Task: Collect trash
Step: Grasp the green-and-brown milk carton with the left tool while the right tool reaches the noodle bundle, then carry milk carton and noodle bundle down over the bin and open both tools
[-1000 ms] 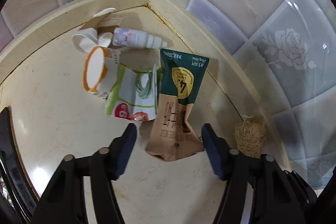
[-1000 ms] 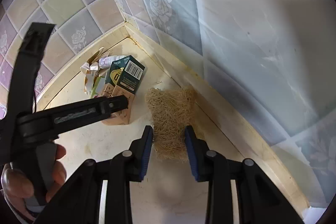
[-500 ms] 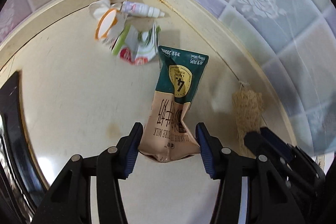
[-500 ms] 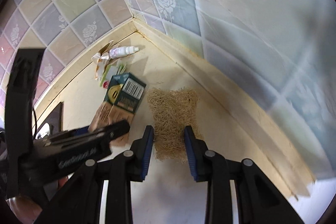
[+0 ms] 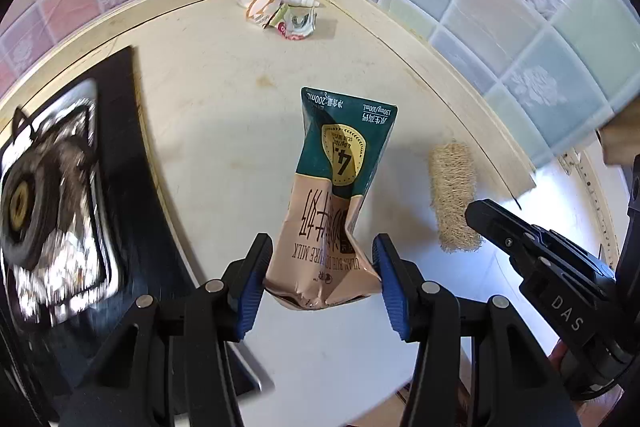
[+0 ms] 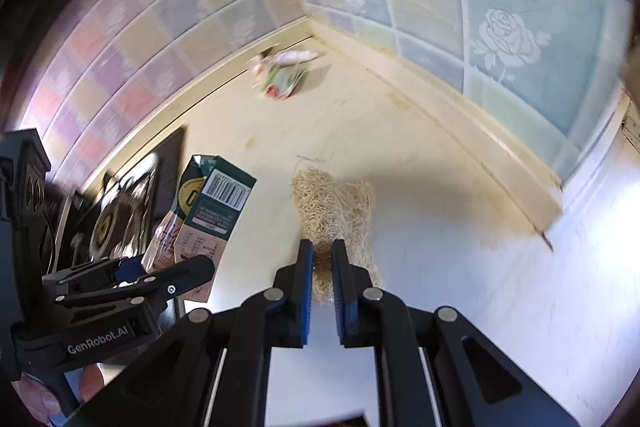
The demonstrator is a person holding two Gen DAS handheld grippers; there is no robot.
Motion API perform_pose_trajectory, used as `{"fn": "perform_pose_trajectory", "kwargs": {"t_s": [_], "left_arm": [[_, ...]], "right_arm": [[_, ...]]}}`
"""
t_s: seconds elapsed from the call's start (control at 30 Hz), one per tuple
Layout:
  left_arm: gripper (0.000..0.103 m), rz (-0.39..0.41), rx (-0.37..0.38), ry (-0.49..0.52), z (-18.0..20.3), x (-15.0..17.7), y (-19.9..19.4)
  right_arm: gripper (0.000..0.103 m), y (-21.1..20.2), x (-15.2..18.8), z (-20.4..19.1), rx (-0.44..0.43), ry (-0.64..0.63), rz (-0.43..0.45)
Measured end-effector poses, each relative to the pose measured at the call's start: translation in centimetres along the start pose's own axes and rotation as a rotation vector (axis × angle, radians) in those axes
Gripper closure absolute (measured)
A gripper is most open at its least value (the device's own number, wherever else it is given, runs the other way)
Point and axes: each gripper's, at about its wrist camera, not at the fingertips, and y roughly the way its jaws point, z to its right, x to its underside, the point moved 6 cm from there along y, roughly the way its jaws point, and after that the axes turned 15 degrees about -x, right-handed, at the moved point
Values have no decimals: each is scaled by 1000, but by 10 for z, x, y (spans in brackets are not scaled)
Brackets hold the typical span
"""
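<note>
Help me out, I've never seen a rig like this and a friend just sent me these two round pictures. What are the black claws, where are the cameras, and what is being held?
Nobody's using a robot: a person holds a two-finger gripper in each hand, each carrying a fisheye camera looking along its fingers. The left view shows the left gripper clamping a crumpled milk carton above a kitchen counter. The right view shows the right gripper pinching a fibrous loofah scrubber. More wrappers lie in the tiled corner; a gas stove sits at left.
</note>
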Motion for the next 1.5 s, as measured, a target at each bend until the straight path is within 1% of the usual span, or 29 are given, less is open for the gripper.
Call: {"fn": "perform_pose_trajectory", "kwargs": {"t_s": [0.1, 0.23, 0.43, 0.53, 0.67, 0.8, 0.9, 1.0, 1.1, 1.23, 1.3, 1.43, 1.5], "left_arm": [[53, 14, -6, -16, 3, 25, -18], [53, 44, -13, -33, 6, 69, -50], [53, 75, -28, -74, 2, 135, -91], [53, 74, -37, -69, -2, 168, -106], [53, 61, -56, -25, -6, 212, -115], [53, 9, -43, 8, -9, 251, -111], [53, -41, -31, 37, -12, 276, -99], [53, -84, -19, 69, -11, 294, -82], [53, -119, -24, 105, -10, 311, -57], [53, -197, -9, 110, -10, 334, -5], [53, -236, -9, 114, -10, 342, 29], [53, -275, 17, 130, -3, 352, 86], [53, -289, 18, 143, 1, 356, 115]], "right_arm": [[95, -21, 22, -17, -38, -30, -2], [95, -55, 50, -43, -93, -84, 8], [95, -98, 102, -67, -160, -127, -3], [95, -109, 134, -72, -182, -131, -31], [95, -116, 173, -71, -203, -94, -74], [96, -111, 209, -66, -192, -67, -127], [96, -99, 234, -57, -167, -34, -170], [96, -81, 255, -44, -141, 15, -214], [96, -53, 279, -28, -111, 67, -266], [95, -14, 306, -7, -75, 131, -325], [95, 9, 318, 7, -70, 176, -349], [95, 52, 337, 32, -25, 196, -375], [95, 71, 345, 44, -14, 210, -386]]}}
